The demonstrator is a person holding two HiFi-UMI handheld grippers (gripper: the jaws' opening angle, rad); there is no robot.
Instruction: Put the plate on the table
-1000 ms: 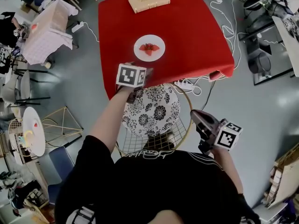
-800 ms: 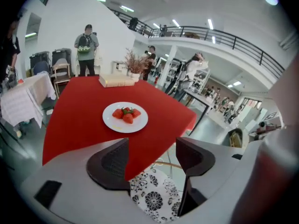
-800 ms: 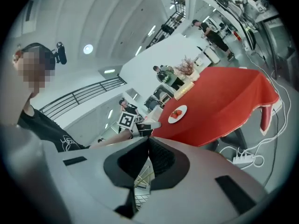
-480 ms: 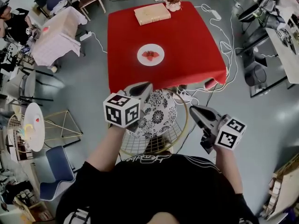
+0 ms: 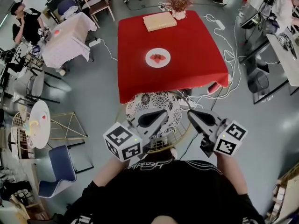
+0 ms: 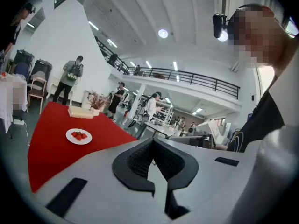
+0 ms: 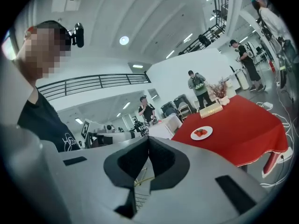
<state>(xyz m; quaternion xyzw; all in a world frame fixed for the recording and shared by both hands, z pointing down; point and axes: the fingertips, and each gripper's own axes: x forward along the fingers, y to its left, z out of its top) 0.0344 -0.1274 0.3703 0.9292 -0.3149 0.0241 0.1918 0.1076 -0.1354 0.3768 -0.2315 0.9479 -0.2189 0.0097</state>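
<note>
A white plate (image 5: 158,58) with red strawberries rests on the red-clothed table (image 5: 187,64), toward its near middle. Both grippers hang well short of the table, above a chair. My left gripper (image 5: 163,112) is shut with nothing in it, its marker cube near my chest. Beside it my right gripper (image 5: 191,114) is shut and empty too. In the left gripper view the plate (image 6: 78,136) lies far off on the table (image 6: 46,153), beyond the closed gripper (image 6: 152,143). The right gripper view shows the plate (image 7: 201,133) past its closed gripper (image 7: 149,140).
A wire chair with a floral cushion (image 5: 154,107) stands between me and the table. A wooden box (image 5: 159,21) and a vase of dried flowers (image 5: 178,3) sit at the table's far edge. Cables (image 5: 224,41) trail right of it. Small tables (image 5: 65,43), chairs and people stand at left.
My left gripper has drawn back from the table's near edge by the plate to a spot over the chair. The plate stays on the table. The right gripper has barely moved.
</note>
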